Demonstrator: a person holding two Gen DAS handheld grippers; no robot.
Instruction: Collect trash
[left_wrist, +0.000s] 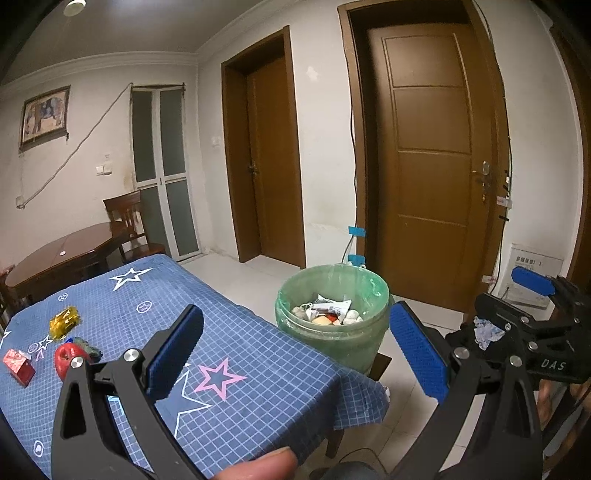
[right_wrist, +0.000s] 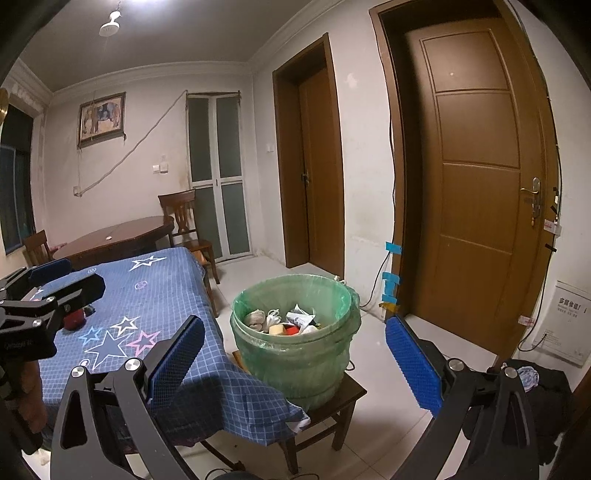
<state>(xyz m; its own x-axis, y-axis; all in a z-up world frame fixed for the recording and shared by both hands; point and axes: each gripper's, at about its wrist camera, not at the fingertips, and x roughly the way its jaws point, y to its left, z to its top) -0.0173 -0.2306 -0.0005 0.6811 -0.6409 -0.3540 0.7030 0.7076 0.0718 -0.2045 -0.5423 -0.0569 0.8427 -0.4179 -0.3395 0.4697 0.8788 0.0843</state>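
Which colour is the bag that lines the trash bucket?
Translucent green bag; the right wrist view shows it best.

The letters "DAS" stand in pale print on the black body of the right gripper (left_wrist: 532, 295). The white notice (right_wrist: 567, 325) leaning against the wall beside the door carries Chinese characters, too small to read.

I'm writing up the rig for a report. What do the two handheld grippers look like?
Both match: the left gripper and right gripper have black, angular linkage arms with triangular cut-outs and silver pivot screws. Each finger carries a long blue pad with a fine ribbed texture. The right gripper's body shows white lettering, "DAS". No cables on them are visible.
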